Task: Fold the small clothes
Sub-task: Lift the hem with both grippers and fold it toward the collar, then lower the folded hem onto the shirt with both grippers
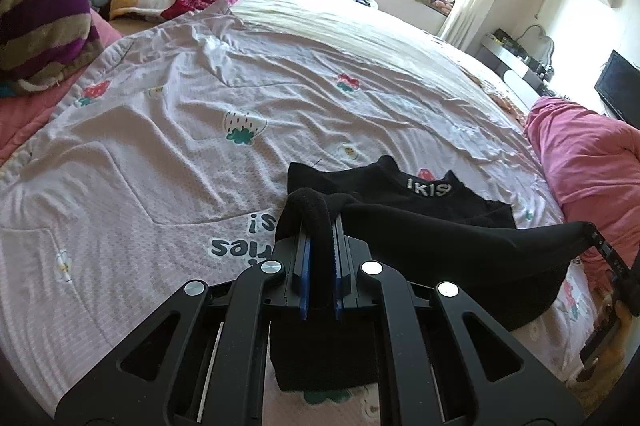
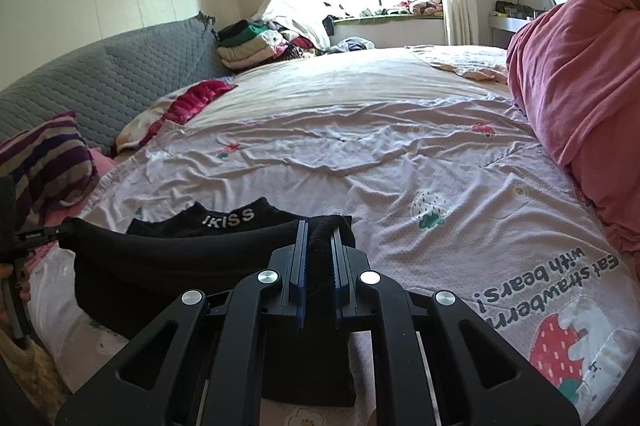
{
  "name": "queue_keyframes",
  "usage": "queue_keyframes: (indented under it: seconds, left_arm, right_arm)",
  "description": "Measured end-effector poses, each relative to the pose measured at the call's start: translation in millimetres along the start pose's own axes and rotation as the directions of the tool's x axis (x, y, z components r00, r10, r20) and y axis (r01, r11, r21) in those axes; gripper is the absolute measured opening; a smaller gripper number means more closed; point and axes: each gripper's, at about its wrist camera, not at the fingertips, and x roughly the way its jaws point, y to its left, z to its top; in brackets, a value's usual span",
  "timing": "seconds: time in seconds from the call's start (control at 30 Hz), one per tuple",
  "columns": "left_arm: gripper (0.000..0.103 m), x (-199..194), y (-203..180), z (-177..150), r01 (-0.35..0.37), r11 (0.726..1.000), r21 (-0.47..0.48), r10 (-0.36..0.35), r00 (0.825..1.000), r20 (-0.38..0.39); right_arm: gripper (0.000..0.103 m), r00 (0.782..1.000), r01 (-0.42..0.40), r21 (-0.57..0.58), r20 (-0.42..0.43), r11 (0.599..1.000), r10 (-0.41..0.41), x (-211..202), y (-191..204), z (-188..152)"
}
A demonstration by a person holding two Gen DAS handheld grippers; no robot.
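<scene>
1. Left gripper (image 1: 320,226): jaws pressed together on a bunched black edge of the black garment (image 1: 460,246). Right gripper (image 2: 320,230): likewise pinching a thick black hem between its pads. Neither stands spread.
2. The cloth spans taut between the two grips. Judgement: holding opposite ends keeps the edge straight, so the fold line stays even.
3. Location of the garment: low over the near part of the bed (image 1: 180,98), its slack hanging down towards the strawberry-print quilt (image 2: 360,154). Cannot tell whether the lowest part touches the quilt.
4. A second black piece, a waistband with white lettering (image 2: 230,217), lies flat on the quilt just beyond the held span. Whether it belongs to the same garment cannot be settled; it likely serves as the landing spot for the fold.
5. Pink blanket (image 2: 580,86) is bundled at the bed's side, well apart, presumably leaving room to fold.
6. Risk: a thick hem may slip if tension rises.
</scene>
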Motion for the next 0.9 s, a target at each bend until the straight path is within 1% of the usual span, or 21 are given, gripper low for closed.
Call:
queue_keyframes:
  seconds: [0.13,0.4,0.43,0.47,0.5,0.53,0.57,0.63,0.7,0.8,0.83,0.9]
  left_arm:
    - [0.003,17,3,1,-0.012,1.0,-0.003,0.012,1.0,-0.021]
    - [0.004,39,0,4,-0.044,0.999,-0.006,0.044,0.999,-0.024]
    - [0.005,41,0,4,-0.048,0.999,-0.009,0.048,0.998,-0.026]
    - [0.006,43,0,4,-0.056,0.998,-0.011,0.055,0.998,-0.024]
    - [0.008,42,0,4,-0.07,0.998,-0.01,0.07,0.998,-0.012]
    - [0.01,41,0,4,-0.089,0.996,-0.001,0.089,0.996,0.001]
    - [0.01,38,-1,4,-0.107,0.994,0.016,0.107,0.994,0.014]
    - [0.011,32,-1,5,-0.108,0.994,0.02,0.107,0.994,0.03]
    - [0.014,25,-1,5,-0.115,0.993,0.03,0.113,0.992,0.049]
    - [0.016,17,-9,2,-0.117,0.99,0.076,0.112,0.992,0.059]
    - [0.016,17,-11,1,-0.111,0.99,0.084,0.106,0.993,0.057]
    - [0.016,16,-18,-4,-0.094,0.99,0.107,0.089,0.995,0.047]
  right_arm:
    - [0.009,1.0,0.009,0.003,-0.019,1.0,-0.009,18,-4,-6]
    - [0.009,0.997,0.034,0.016,-0.075,0.999,-0.032,54,-12,-14]
    - [0.012,0.996,0.037,0.017,-0.078,0.999,-0.036,56,-12,-15]
    - [0.025,0.996,0.051,0.018,-0.077,0.999,-0.05,58,-13,-15]
    - [0.036,0.995,0.064,0.02,-0.074,0.998,-0.063,59,-13,-15]
    - [0.04,0.996,0.061,0.022,-0.072,0.998,-0.059,59,-14,-16]
    - [0.04,0.996,0.058,0.026,-0.071,0.998,-0.056,59,-15,-16]
    - [0.04,0.996,0.057,0.025,-0.064,0.998,-0.055,56,-16,-16]
    - [0.04,0.998,0.049,0.013,-0.047,0.999,-0.048,51,-14,-16]
    - [0.04,0.999,0.03,-0.015,-0.036,0.999,-0.031,46,-8,-18]
    - [0.039,0.999,0.022,-0.032,-0.04,0.999,-0.023,44,-4,-19]
    - [0.033,0.998,0.001,-0.062,-0.055,0.998,-0.004,44,3,-24]
